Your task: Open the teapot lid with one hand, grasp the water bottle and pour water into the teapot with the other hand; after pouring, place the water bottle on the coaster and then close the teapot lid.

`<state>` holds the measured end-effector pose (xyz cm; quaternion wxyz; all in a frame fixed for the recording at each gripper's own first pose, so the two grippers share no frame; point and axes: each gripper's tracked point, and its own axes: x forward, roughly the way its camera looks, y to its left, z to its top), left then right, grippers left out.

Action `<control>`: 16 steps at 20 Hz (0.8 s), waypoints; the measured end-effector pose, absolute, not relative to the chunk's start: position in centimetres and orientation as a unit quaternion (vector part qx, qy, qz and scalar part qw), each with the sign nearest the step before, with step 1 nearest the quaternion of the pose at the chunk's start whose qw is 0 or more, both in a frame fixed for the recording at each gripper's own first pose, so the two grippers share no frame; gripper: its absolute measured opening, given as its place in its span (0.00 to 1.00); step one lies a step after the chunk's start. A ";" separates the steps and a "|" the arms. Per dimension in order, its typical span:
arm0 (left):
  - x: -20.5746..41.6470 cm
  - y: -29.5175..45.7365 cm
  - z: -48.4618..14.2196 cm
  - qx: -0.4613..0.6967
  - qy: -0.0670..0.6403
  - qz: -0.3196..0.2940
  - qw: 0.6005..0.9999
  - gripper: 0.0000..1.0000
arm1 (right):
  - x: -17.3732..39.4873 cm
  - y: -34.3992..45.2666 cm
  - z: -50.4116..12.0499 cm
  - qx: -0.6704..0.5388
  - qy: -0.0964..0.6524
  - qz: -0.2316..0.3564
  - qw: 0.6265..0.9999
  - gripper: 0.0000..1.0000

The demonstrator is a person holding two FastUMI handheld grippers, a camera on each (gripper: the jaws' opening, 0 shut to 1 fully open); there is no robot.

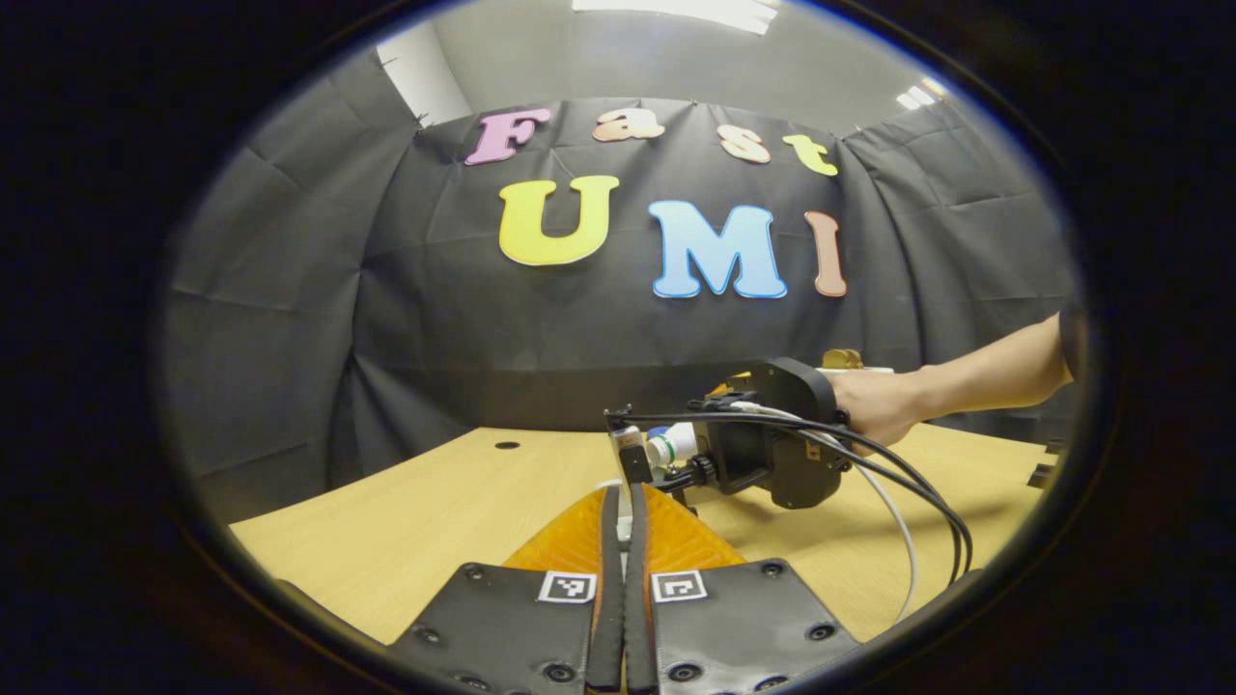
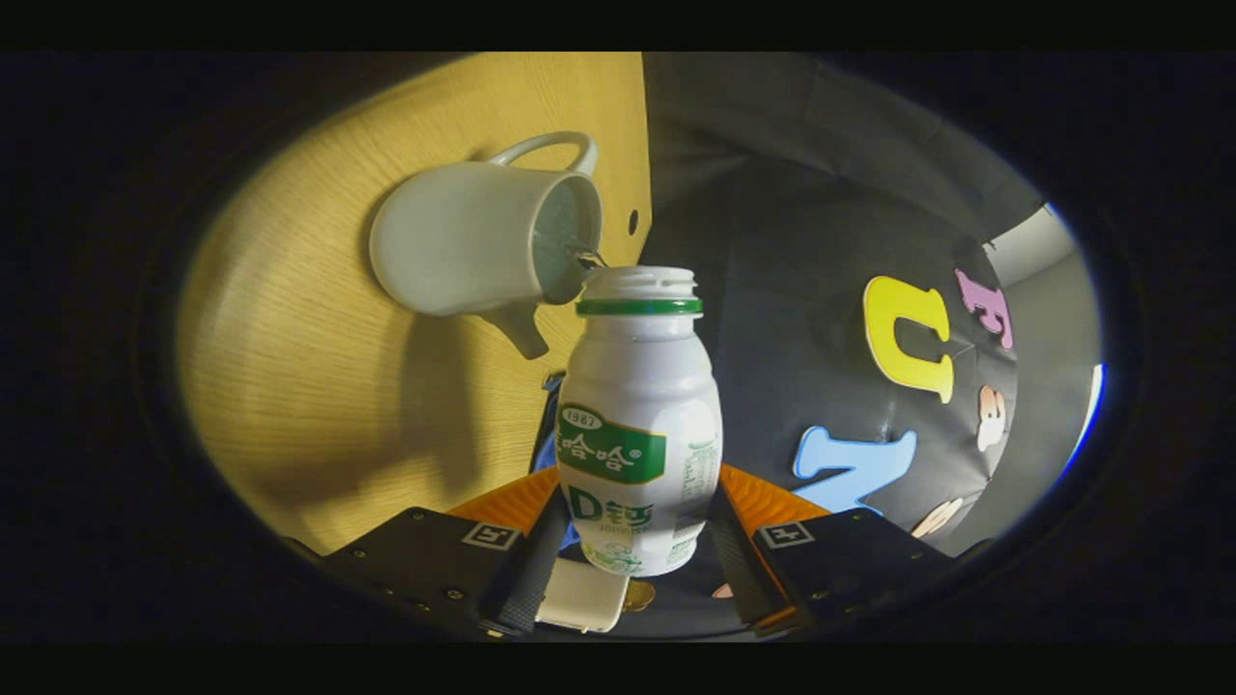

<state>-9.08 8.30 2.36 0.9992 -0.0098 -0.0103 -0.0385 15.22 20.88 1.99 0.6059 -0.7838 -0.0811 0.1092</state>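
Over the wooden surface (image 2: 319, 386), we see the white teapot (image 2: 463, 241) upper left, lid off. At centre, the right claw (image 2: 632, 541) grips the smooth, light water bottle (image 2: 637, 425) low on its belly, mouth at the pot. The left claw (image 1: 623, 541) is pressed narrow on something we cannot identify.

Black cloth wall (image 1: 309, 319) is hanging creased behind the wooden table (image 1: 415, 521). Ceiling light (image 1: 676, 12) is glowing overhead.

The left gripper (image 1: 623, 541) has its fingers pressed together, nothing visible between them. Ahead and to its right, a hand (image 1: 874, 405) with a bare forearm holds the right gripper (image 2: 632, 555), whose fingers clamp either side of a bottle (image 2: 637, 425), rolled sideways.
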 end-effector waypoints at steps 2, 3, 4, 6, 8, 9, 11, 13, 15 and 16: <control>-9.1 8.3 2.4 -0.010 -0.010 -0.038 0.999 0.07 | 15.3 20.8 2.1 -0.787 -0.083 0.108 0.602 0.75; -9.0 8.3 2.2 -0.010 -0.009 -0.038 0.999 0.07 | 15.4 20.8 2.2 -0.789 -0.084 0.107 0.600 0.75; -9.0 8.3 2.1 -0.010 -0.009 -0.038 0.999 0.11 | 15.3 20.7 2.3 -0.790 -0.085 0.107 0.598 0.75; -9.0 8.3 2.1 -0.009 -0.008 -0.038 0.999 0.11 | 15.4 20.7 2.5 -0.792 -0.087 0.105 0.595 0.75; -9.0 8.3 2.1 -0.009 -0.008 -0.038 0.999 0.07 | 15.4 20.8 2.7 -0.794 -0.090 0.103 0.592 0.75; -9.0 8.4 2.2 -0.008 -0.008 -0.037 0.999 0.07 | 15.5 20.9 2.8 -0.796 -0.092 0.102 0.590 0.75; -9.0 8.4 2.1 -0.007 -0.007 -0.037 0.999 0.07 | 15.5 20.9 3.0 -0.799 -0.095 0.101 0.586 0.75; -9.0 8.4 2.2 -0.007 -0.007 -0.037 0.999 0.07 | 15.5 21.0 3.2 -0.801 -0.098 0.100 0.582 0.75; -9.0 8.4 2.0 -0.007 -0.006 -0.036 0.999 0.07 | 15.5 21.1 3.4 -0.805 -0.103 0.097 0.577 0.75; -9.0 8.4 2.1 -0.007 -0.006 -0.036 0.999 0.07 | 15.5 21.2 3.4 -0.806 -0.104 0.096 0.575 0.75</control>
